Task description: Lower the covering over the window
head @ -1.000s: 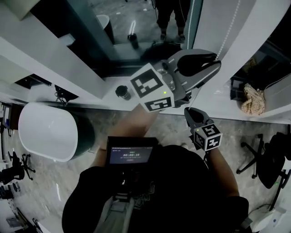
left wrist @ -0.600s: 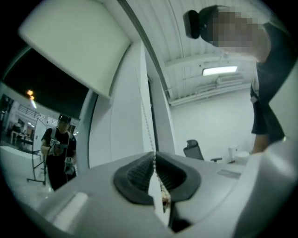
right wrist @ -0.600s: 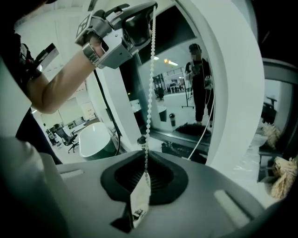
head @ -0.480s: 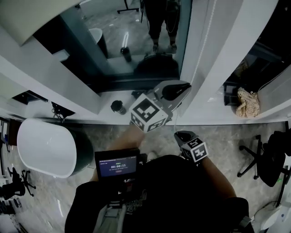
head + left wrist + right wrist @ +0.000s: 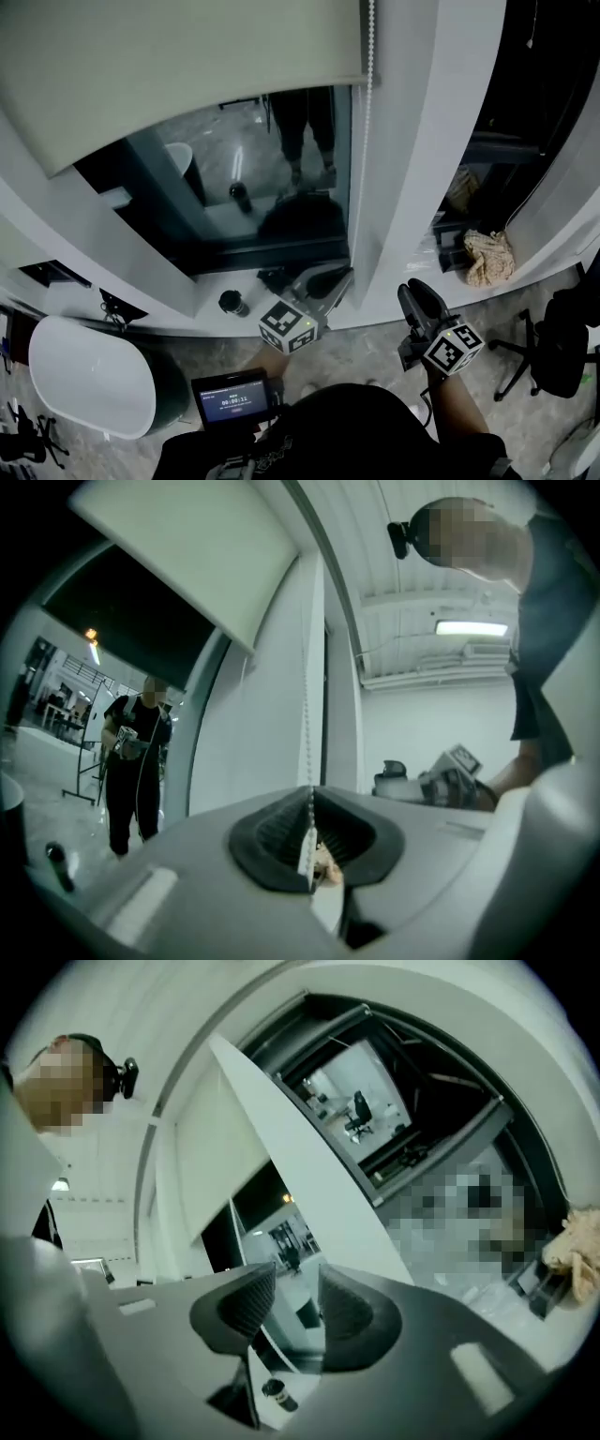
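The left gripper (image 5: pixel 330 279), low at 6 o'clock under the pane, has just closed its jaws on the thin white bead chain (image 5: pixel 368 112), while the right gripper (image 5: pixel 412 298), at 4 o'clock, has just opened on nothing. The pale grey-green fabric roller blind (image 5: pixel 187 66) covers only the 10-to-12 o'clock part of the dark glass window (image 5: pixel 253 187). The chain runs 12 to 6 along the white frame post (image 5: pixel 412 141), so the next grip probably lies at 11 o'clock from the freed right gripper.

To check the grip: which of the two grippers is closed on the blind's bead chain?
The left gripper: its jaws are shut on the white bead chain. The right gripper holds nothing; its jaws stand apart and have just been opening.
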The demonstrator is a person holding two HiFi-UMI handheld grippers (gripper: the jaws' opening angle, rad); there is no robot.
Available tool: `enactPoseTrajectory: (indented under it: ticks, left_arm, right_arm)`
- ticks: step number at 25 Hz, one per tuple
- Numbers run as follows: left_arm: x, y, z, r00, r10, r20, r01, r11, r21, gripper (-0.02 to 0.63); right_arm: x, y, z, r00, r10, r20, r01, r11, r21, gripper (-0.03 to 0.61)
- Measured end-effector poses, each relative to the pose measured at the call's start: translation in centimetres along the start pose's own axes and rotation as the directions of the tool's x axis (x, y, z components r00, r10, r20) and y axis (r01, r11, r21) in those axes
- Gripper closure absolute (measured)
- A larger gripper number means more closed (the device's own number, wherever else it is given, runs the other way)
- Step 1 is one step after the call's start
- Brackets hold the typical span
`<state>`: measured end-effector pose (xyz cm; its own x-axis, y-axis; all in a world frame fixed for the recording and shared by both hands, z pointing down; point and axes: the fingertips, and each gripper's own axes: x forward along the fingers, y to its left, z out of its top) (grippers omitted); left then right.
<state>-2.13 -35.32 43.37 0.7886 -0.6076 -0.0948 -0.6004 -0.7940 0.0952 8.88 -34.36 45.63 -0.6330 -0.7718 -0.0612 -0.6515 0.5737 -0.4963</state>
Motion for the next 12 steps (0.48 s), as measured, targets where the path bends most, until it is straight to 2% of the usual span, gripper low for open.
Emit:
enactPoseTrajectory:
  ticks: [3, 5, 8, 12]
  left_arm:
    - [0.5, -1.0, -0.5, 1.000, -0.021, -0.006, 0.021, 1.000, -0.006, 0.604]
    - [0.8, -2.4, -2.6, 0.996, -0.061, -0.059, 0.059, 0.998, -0.030, 0.604]
    - [0.3, -4.4, -6.8, 0.984, -0.110, -0.141, 0.096, 0.990, -0.102, 0.604]
    - [-1.4, -5.8, -11.1, 0.981, -0.108, -0.159, 0.078, 0.980, -0.184, 0.604]
  right_arm:
    - [2.2, 4.4, 7.9, 0.986, 0.119, 0.116, -0.107, 0.989, -0.100, 0.439]
    - [3.6, 7.8, 12.0, 0.968, 0.200, 0.149, -0.176, 0.971, -0.162, 0.439]
    - [5.6, 12.4, 16.4, 0.940, 0.299, 0.162, -0.259, 0.938, -0.232, 0.439]
    - [7.4, 16.2, 21.0, 0.921, 0.362, 0.145, -0.314, 0.908, -0.277, 0.437]
